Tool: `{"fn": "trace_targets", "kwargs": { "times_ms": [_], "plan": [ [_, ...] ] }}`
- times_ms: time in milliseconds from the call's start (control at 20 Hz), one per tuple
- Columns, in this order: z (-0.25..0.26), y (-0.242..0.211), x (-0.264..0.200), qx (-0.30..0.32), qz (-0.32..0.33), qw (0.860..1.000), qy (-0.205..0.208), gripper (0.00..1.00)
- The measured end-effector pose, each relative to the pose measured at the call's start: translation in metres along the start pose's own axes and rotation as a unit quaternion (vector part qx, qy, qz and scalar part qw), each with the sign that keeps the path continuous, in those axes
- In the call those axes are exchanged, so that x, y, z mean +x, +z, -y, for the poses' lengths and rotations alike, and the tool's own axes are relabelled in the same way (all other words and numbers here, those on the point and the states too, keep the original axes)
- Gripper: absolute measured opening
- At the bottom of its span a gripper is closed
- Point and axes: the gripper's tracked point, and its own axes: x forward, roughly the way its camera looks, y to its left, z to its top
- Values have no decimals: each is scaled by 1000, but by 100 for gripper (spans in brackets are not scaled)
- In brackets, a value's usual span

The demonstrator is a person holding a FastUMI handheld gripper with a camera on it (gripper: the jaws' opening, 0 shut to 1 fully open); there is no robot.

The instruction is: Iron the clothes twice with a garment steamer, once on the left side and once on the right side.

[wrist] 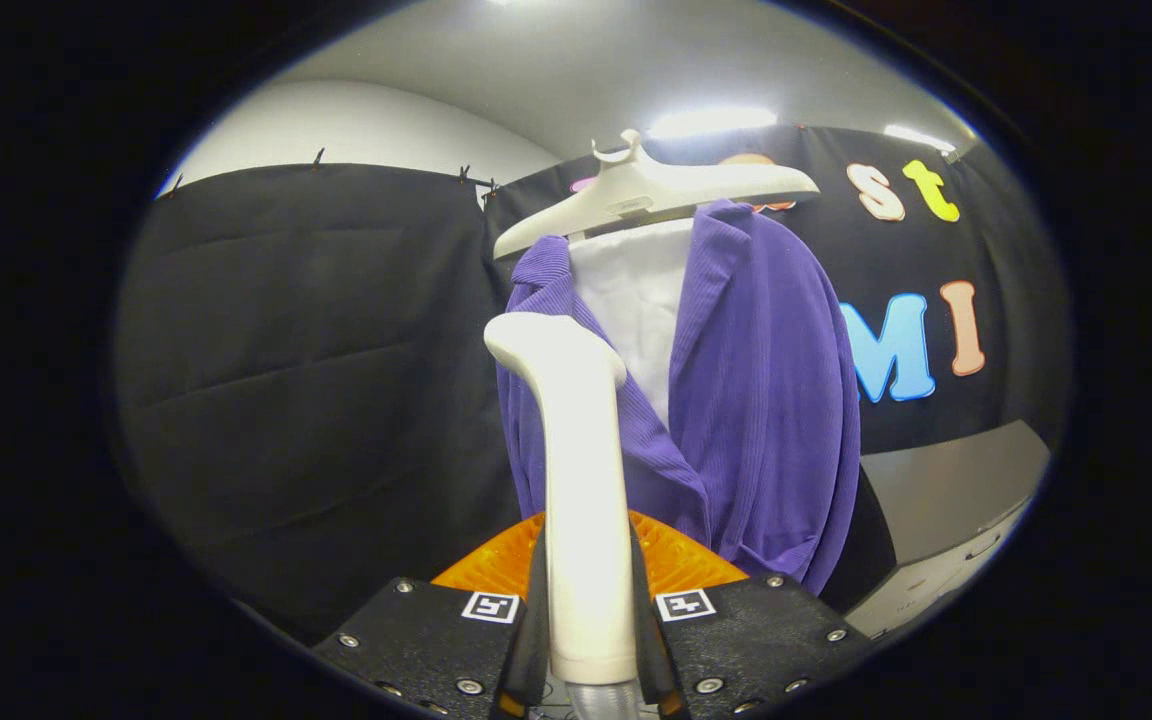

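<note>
My gripper (586,620) is shut on the white garment steamer (581,480), both fingers pressing on its handle from either side. The steamer stands upright between the fingers, its head bent toward the left half of the purple garment (756,400). That garment hangs just beyond the steamer on a white hanger (651,190), open at the front over a white backing (636,300). The steamer's head covers part of the garment's left front panel; whether it touches the cloth I cannot tell.
An orange ribbed surface (676,560) lies low behind the steamer handle, under the garment's hem. A grey cabinet or counter (956,500) stands to the right of the garment. Black cloth walls close in behind and to the left.
</note>
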Motion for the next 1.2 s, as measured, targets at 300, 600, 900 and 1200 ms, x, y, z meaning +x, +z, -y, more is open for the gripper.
{"fn": "trace_targets", "kwargs": {
  "times_ms": [300, 600, 900, 1200],
  "plan": [
    [-9, 25, 31, -36, 45, 998, -33, 35],
    [-9, 14, 40, -78, 55, 994, -59, 36],
    [-5, -15, 37, -85, 38, 994, -62, 36],
    [-4, -41, 33, -69, 13, 996, -52, 36]
  ]
}}
